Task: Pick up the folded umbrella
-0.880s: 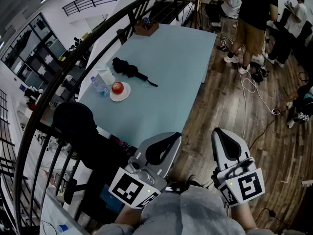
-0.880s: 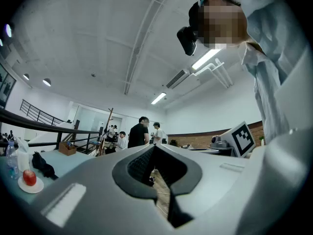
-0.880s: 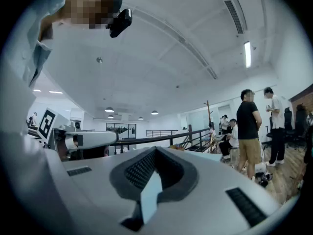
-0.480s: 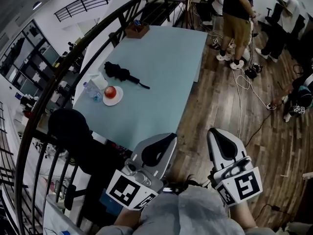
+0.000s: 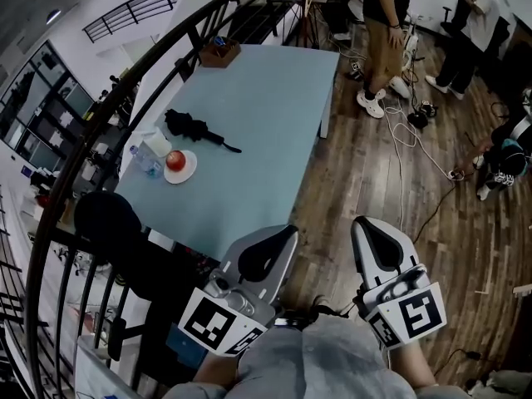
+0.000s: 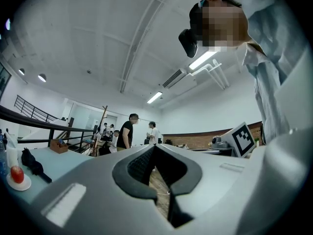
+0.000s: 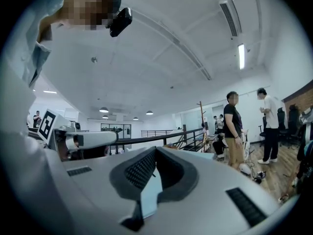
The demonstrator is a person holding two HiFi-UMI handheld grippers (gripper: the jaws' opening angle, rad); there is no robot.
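Black folded umbrella [image 5: 193, 129] is recorded on the pale-blue table [image 5: 266, 123], well ahead and left of the left gripper [image 5: 283, 238] and right gripper [image 5: 370, 229], both empty with jaws closed together; unless these are opened first, the umbrella may be shoved against the nearby apple plate [image 5: 189, 172].

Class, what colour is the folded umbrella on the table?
The folded umbrella is black; head view shows it best.

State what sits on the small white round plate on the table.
A round red apple sits on the small white round plate. The plate's middle under it is covered.
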